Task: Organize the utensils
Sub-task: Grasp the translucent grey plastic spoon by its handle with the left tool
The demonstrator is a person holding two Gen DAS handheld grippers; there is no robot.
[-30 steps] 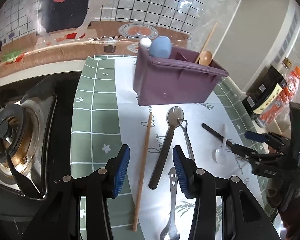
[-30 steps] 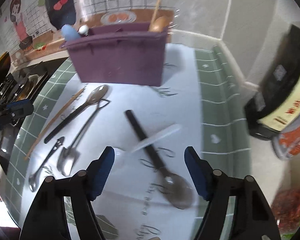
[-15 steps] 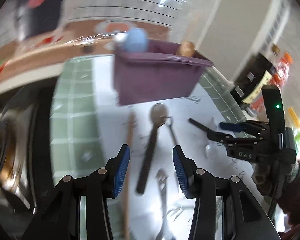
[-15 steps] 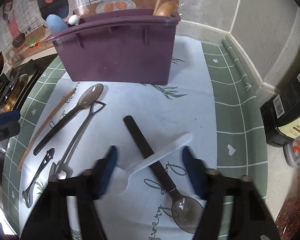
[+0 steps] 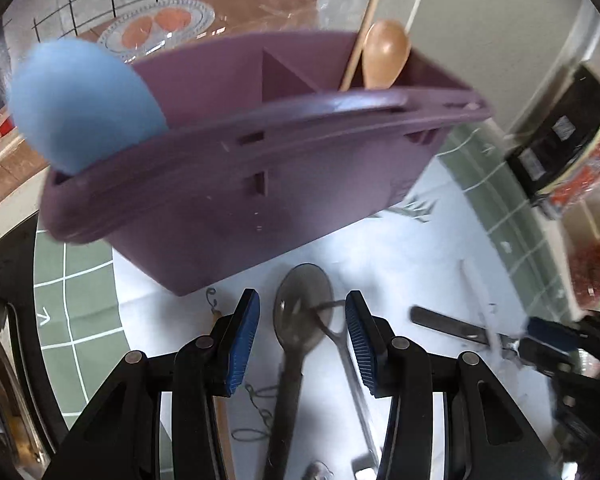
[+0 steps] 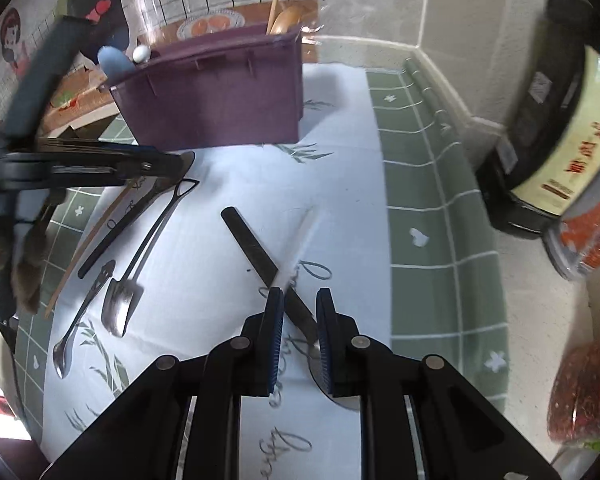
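Your right tongs (image 6: 298, 308) have just been closing, pinching the white spoon (image 6: 296, 252); left tongs (image 5: 302, 334) spread over the dark spoon (image 5: 300, 316). Bottle label (image 6: 568, 152) unreadable.

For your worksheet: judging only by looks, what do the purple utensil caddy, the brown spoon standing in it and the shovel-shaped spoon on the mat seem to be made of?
Purple utensil caddy: probably moulded plastic, matt, with ribs and slots in its wall. Brown spoon: looks like smooth wood, warm even colour, though plastic cannot be ruled out. Shovel-shaped spoon: likely polished steel, with bright mirror-like reflections.
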